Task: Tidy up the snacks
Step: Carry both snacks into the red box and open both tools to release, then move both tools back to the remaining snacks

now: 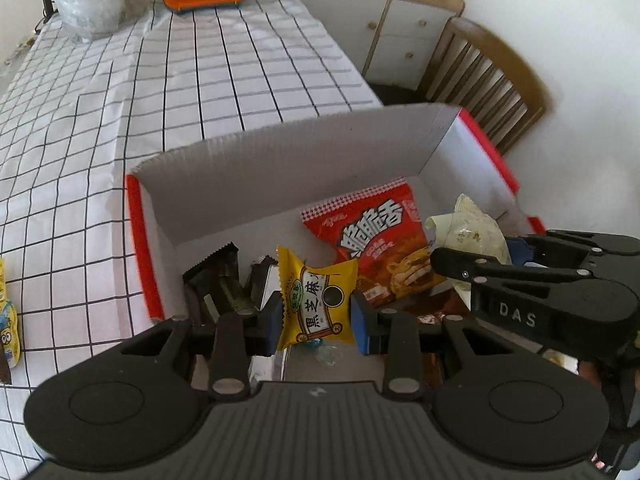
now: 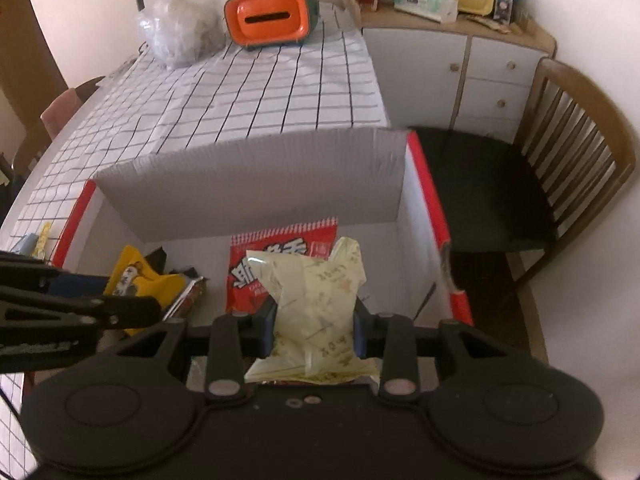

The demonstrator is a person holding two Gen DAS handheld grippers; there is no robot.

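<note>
Both hands hang over the open cardboard box (image 1: 280, 148), each carrying a snack. Over the box's left part, the left gripper (image 1: 316, 314) pinches a yellow packet (image 1: 316, 300) above some dark wrappers (image 1: 216, 280). Over the middle, the right gripper (image 2: 316, 320) clamps a pale crinkly packet (image 2: 316, 300) above the big red bag (image 2: 280, 256) lying inside. I'd lower both further before letting go, dropping each onto bare floor rather than piling up.
</note>
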